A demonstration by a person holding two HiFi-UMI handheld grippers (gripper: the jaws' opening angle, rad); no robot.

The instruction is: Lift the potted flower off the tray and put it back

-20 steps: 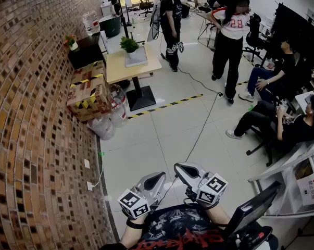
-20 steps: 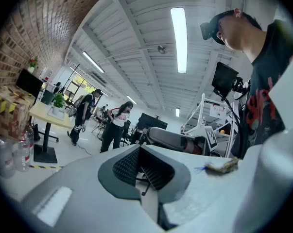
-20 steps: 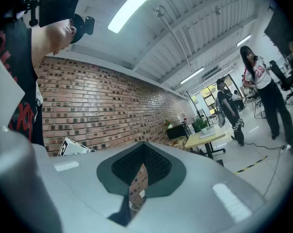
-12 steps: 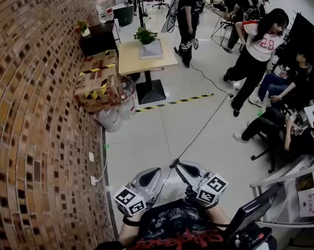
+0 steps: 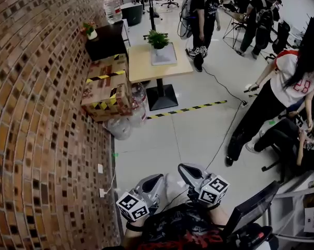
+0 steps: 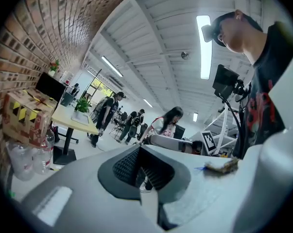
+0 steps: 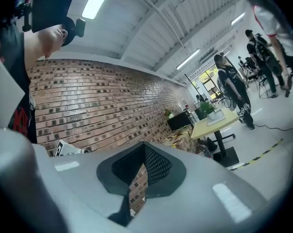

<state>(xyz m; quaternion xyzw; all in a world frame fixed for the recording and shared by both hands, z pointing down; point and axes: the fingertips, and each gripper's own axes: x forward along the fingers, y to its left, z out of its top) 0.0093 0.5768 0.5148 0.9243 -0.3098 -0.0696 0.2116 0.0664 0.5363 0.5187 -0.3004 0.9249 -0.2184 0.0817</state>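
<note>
The potted flower (image 5: 158,38), green leaves in a small pot, stands on a pale tray (image 5: 164,54) on a light wooden table (image 5: 146,65) far across the room. It also shows small in the left gripper view as the potted flower (image 6: 82,105) and in the right gripper view as the potted flower (image 7: 206,108). My left gripper (image 5: 155,180) and right gripper (image 5: 185,169) are held close to my body, far from the table. Both point level, and each has its jaws shut with nothing between them. The left gripper (image 6: 145,174) and right gripper (image 7: 138,178) fill the lower part of their own views.
A brick wall (image 5: 37,113) runs along the left. Taped cardboard boxes (image 5: 105,87) and water bottles (image 5: 138,104) sit beside the table. A striped tape line (image 5: 188,109) and a cable (image 5: 222,139) cross the floor. Several people (image 5: 274,98) stand and sit at right. A monitor (image 5: 250,210) is beside me.
The head view has swung, so the table and boxes sit further right and lower. The person in the white shirt has moved to the right edge. Both grippers stay at my body, shut.
</note>
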